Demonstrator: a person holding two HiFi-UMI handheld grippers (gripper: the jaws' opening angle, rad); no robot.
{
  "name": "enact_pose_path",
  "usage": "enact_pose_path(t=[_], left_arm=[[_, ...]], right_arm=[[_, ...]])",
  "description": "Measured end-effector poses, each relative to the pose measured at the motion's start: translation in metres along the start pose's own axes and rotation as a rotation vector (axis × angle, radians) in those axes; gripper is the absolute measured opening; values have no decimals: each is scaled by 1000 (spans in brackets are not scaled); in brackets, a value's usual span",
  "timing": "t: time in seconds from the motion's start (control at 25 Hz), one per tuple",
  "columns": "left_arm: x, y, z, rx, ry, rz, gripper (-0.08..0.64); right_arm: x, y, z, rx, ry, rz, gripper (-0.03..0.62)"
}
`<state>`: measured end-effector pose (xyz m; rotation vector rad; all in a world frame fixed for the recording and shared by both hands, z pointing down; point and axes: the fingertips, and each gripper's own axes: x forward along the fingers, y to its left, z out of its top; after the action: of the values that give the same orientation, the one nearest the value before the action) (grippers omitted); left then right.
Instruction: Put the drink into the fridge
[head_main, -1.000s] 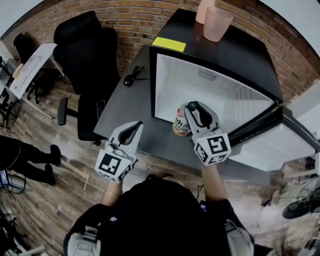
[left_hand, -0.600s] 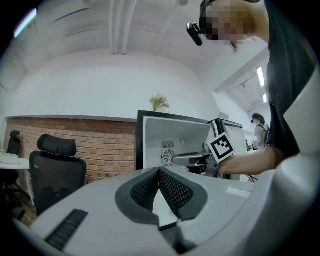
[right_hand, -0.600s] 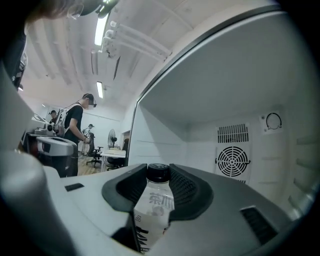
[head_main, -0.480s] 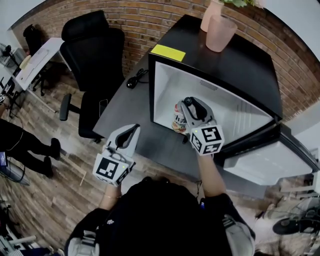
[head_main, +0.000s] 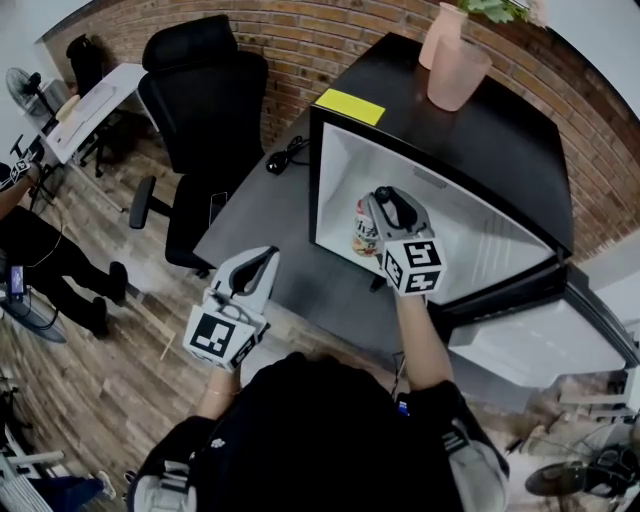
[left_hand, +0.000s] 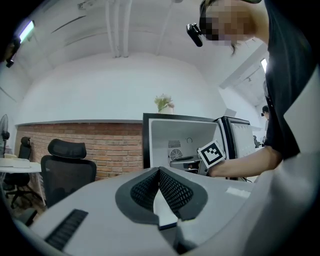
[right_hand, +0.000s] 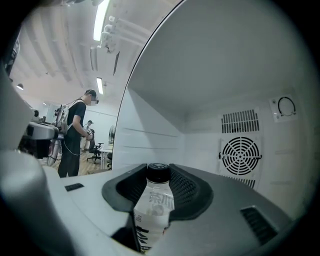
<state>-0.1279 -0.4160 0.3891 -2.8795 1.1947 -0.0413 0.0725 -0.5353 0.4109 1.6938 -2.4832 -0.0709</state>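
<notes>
The drink is a clear bottle with a black cap and a printed label. My right gripper is shut on it and holds it upright just inside the mouth of the fridge, a black mini fridge with a white interior. In the right gripper view the bottle stands between the dark pads, with the fridge's back wall and round fan grille ahead. The fridge door hangs open to the right. My left gripper hangs low at the left, shut and empty.
The fridge stands on a dark grey table that also carries a black cable. Two pink pots and a yellow note sit on the fridge top. A black office chair stands at the left. People stand farther off.
My right gripper has carried the bottle forward from the table's edge into the fridge opening. The left gripper has stayed where it was.
</notes>
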Motion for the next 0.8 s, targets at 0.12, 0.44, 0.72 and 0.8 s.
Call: enact_pose_path(t=[0.12, 0.44, 0.72, 0.8], left_arm=[[-2, 2, -2, -3, 5, 11, -3], [-3, 3, -3, -11, 3, 27, -3], [-3, 6, -1, -7, 1, 40, -3], [-2, 6, 0, -5, 0, 42, -3]], right_arm=[[7, -3, -1, -1, -1, -2, 137], [20, -14, -7, -14, 20, -8, 137], [31, -23, -8, -6, 19, -12, 137], [34, -25, -9, -6, 20, -13, 137]])
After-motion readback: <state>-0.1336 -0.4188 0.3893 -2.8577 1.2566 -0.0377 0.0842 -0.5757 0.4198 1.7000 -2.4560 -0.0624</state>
